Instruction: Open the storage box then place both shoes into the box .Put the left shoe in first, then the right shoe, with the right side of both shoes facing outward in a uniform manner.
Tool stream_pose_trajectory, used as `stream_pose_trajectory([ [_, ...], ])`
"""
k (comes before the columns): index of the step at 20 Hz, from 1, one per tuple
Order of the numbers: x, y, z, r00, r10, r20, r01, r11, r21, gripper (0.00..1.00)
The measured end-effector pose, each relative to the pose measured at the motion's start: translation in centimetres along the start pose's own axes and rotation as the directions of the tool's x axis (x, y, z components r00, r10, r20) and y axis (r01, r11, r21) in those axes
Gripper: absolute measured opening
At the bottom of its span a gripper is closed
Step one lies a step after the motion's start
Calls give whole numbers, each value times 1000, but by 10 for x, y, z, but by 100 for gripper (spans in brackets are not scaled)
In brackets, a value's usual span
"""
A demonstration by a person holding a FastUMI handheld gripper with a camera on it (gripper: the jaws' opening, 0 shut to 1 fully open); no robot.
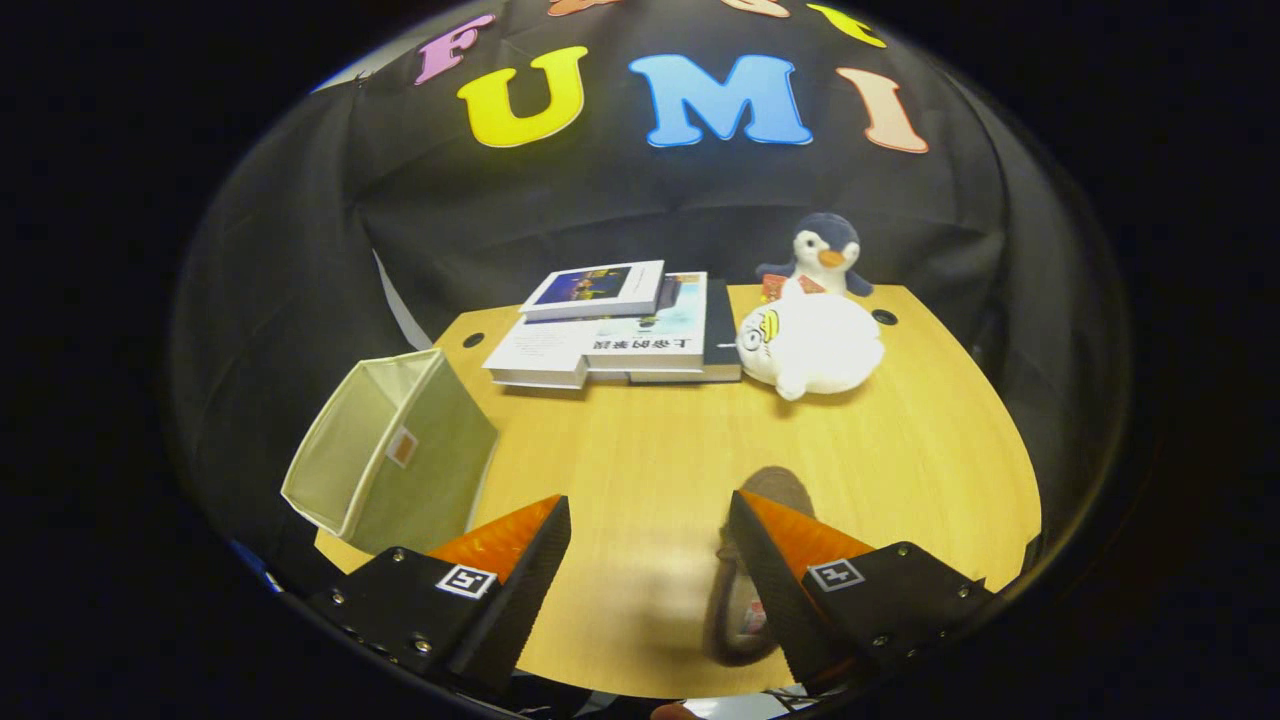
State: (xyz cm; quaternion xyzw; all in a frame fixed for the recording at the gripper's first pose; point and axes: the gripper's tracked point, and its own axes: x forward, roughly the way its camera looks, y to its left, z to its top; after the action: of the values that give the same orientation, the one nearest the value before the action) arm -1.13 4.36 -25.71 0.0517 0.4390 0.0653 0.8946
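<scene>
My gripper (648, 525) hovers over the wooden table (900, 450) with its two fingers wide apart and nothing between them. A brown shoe (745, 585) lies on the table under the right finger (775, 545), toe pointing away, partly hidden by that finger. The beige fabric storage box (395, 450) stands open at the table's left edge, just beyond the left finger (520, 545), and it looks empty inside.
Several stacked books (610, 330) lie at the back of the table. A white plush toy (812, 345) sits right of them, with a penguin plush (826, 255) behind it. Bare wood stretches between the fingers and the books.
</scene>
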Motion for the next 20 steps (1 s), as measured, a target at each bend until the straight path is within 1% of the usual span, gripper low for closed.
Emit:
stream_pose_trajectory([
  [5, -1, -56, -29, 997, -61, -41, 62, 998, 7, 98],
  [8, 3, -78, -47, 994, -79, -72, 81, 996, 21, 98],
  [11, 12, -101, -67, 988, -113, -110, 114, 993, 10, 98],
  [17, 34, -127, -103, 971, -139, -196, 136, 990, -28, 98],
  [19, 41, -130, -112, 965, -141, -221, 137, 990, -31, 95],
  [20, 45, -132, -115, 964, -139, -228, 136, 990, -29, 95],
])
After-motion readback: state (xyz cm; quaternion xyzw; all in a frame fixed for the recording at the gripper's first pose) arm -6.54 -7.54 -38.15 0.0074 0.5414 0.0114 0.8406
